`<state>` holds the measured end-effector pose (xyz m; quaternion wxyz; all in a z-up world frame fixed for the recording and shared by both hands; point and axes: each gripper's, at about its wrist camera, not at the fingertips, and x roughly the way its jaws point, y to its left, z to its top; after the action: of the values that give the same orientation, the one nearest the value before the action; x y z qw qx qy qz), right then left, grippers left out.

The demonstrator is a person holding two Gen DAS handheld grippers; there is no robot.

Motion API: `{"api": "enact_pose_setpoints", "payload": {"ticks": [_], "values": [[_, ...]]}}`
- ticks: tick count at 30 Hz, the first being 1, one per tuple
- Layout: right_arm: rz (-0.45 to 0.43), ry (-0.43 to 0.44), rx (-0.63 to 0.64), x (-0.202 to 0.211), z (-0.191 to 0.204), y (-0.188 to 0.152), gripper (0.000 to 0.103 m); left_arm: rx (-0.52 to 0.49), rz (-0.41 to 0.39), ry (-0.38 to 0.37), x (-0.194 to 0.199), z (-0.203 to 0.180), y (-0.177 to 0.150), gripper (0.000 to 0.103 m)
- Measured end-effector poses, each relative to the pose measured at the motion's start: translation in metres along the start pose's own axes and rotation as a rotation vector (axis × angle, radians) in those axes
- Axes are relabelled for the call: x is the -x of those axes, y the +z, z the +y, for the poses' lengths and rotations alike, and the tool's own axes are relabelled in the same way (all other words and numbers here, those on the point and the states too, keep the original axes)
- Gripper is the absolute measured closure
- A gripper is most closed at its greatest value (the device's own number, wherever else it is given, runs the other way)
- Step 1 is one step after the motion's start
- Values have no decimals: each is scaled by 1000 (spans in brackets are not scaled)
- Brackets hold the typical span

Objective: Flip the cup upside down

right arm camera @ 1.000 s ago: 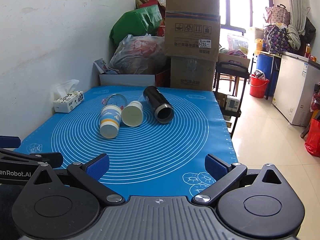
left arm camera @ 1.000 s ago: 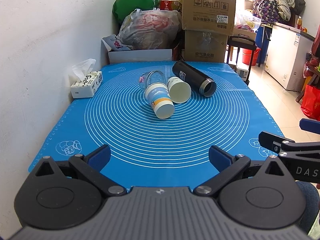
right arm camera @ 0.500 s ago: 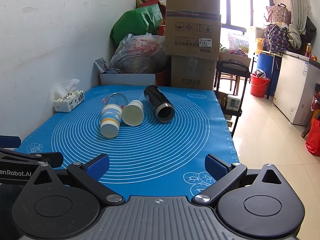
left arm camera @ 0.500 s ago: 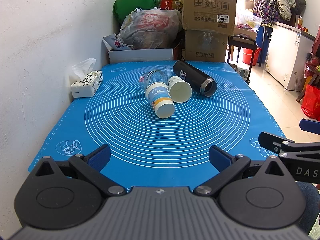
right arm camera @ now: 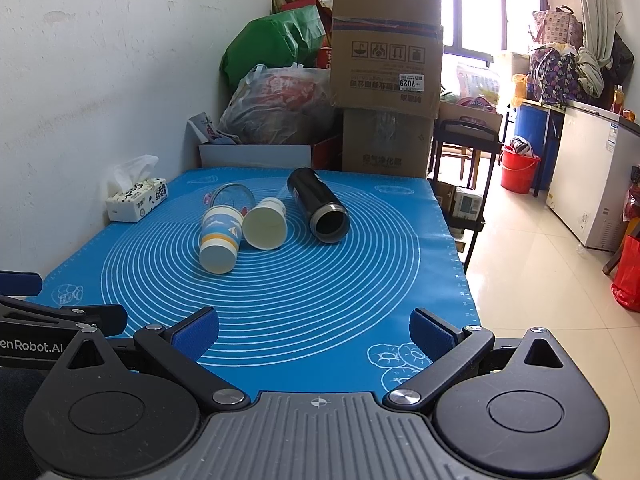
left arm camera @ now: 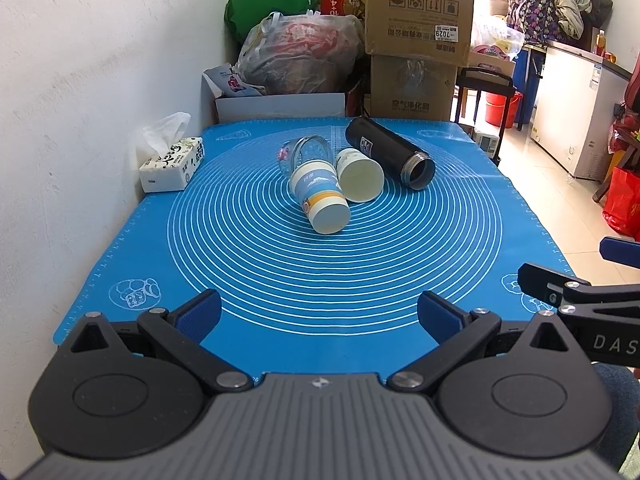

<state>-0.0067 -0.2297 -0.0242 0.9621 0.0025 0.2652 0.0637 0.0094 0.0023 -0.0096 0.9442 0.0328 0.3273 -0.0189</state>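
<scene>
Several cups lie on their sides in the middle of the blue mat: a blue-and-white paper cup with its base toward me, a white paper cup with its mouth toward me, a clear glass behind them, and a black flask to the right. In the right wrist view they are the blue cup, white cup, glass and flask. My left gripper and right gripper are both open and empty, at the near edge of the mat.
A tissue box stands at the mat's left edge by the white wall. Cardboard boxes and full bags are stacked behind the table. The table's right edge drops to a tiled floor. The right gripper's side shows at the left view's right.
Both grippers have moved slightly; the cups appear a little shifted in view. The cups, glass and flask lie as before. Both grippers stay open.
</scene>
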Motion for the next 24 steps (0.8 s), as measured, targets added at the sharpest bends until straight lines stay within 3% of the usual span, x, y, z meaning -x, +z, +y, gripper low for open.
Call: {"api": "enact_pose_setpoints", "payload": {"ticks": [13, 24], "values": [[-15, -41, -49, -39, -23, 14, 1, 3, 22, 46, -55, 2, 19, 0], [16, -86, -67, -99, -44, 31, 1, 26, 52, 49, -156, -2, 61, 0]]}}
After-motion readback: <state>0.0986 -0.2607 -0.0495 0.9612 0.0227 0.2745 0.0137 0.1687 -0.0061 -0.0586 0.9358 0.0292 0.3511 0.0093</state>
